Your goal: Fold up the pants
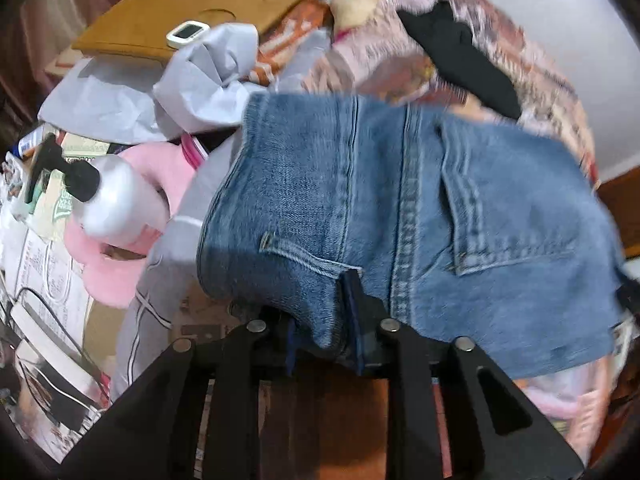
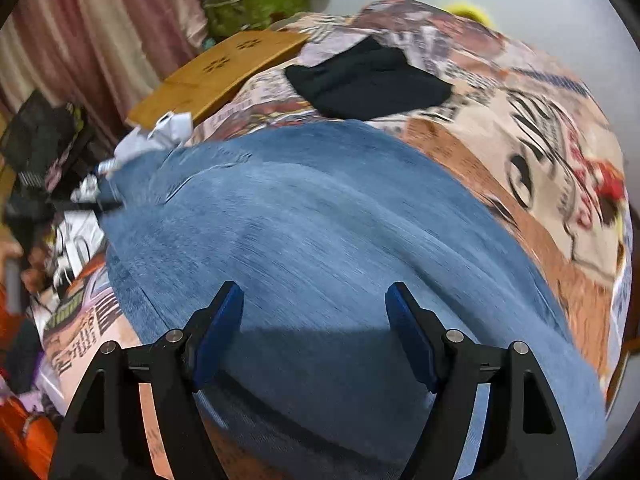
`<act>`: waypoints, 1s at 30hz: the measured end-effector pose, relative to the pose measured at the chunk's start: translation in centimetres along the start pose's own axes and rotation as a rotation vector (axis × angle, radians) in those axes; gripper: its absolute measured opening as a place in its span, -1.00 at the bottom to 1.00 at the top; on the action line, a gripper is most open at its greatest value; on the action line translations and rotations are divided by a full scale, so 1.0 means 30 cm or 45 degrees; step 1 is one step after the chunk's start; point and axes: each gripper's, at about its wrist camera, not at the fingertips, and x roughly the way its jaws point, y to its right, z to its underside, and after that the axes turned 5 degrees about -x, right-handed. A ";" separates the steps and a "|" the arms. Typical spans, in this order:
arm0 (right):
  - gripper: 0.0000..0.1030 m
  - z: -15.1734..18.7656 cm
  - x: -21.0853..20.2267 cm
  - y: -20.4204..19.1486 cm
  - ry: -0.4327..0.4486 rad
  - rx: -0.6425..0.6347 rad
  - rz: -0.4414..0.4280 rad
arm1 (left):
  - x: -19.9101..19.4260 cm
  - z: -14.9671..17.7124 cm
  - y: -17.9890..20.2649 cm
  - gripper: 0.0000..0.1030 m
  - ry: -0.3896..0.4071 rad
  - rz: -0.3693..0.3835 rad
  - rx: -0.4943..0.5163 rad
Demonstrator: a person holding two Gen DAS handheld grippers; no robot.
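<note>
The left tool (image 1: 344, 320) is pinching the heavy, floppy jeans (image 1: 400, 220) (best gripped at seams) while the right tool (image 2: 314, 312) is hovering spread

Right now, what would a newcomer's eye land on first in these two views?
The blue jeans fill both views, spread over a cartoon-print blanket. The left gripper has its jaws shut on a bunched denim edge, while the right gripper hovers open above the fabric. A black garment lies beyond.
</note>
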 end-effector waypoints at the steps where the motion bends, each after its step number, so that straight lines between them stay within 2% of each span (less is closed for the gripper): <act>1: 0.40 0.016 -0.021 0.025 0.014 0.040 0.017 | -0.013 0.005 0.016 -0.47 0.028 -0.036 0.039; 4: 0.40 0.077 -0.091 0.108 0.060 0.169 0.084 | -0.057 -0.007 0.051 -0.39 0.037 -0.105 0.128; 7: 0.40 0.162 -0.173 0.205 0.110 0.314 0.175 | -0.122 -0.025 0.075 -0.11 0.052 -0.163 0.194; 10: 0.40 0.271 -0.263 0.304 0.152 0.471 0.278 | -0.211 -0.052 0.101 0.13 0.137 -0.160 0.204; 11: 0.40 0.310 -0.292 0.338 0.161 0.524 0.314 | -0.240 -0.065 0.116 0.27 0.178 -0.166 0.205; 13: 0.40 0.383 -0.349 0.406 0.175 0.624 0.383 | -0.307 -0.090 0.155 0.37 0.261 -0.166 0.215; 18: 0.40 0.566 -0.468 0.556 0.188 0.844 0.553 | -0.392 -0.176 0.346 0.70 0.391 -0.090 0.305; 19: 0.40 0.606 -0.491 0.586 0.190 0.896 0.586 | -0.395 -0.189 0.390 0.71 0.404 -0.071 0.331; 21: 0.40 0.667 -0.524 0.628 0.204 0.979 0.622 | -0.378 -0.221 0.491 0.71 0.403 -0.029 0.395; 25: 0.40 0.780 -0.572 0.711 0.238 1.138 0.651 | -0.290 -0.263 0.742 0.71 0.328 0.061 0.564; 30: 0.40 0.861 -0.579 0.765 0.248 1.237 0.673 | -0.138 -0.229 1.053 0.71 0.230 0.087 0.812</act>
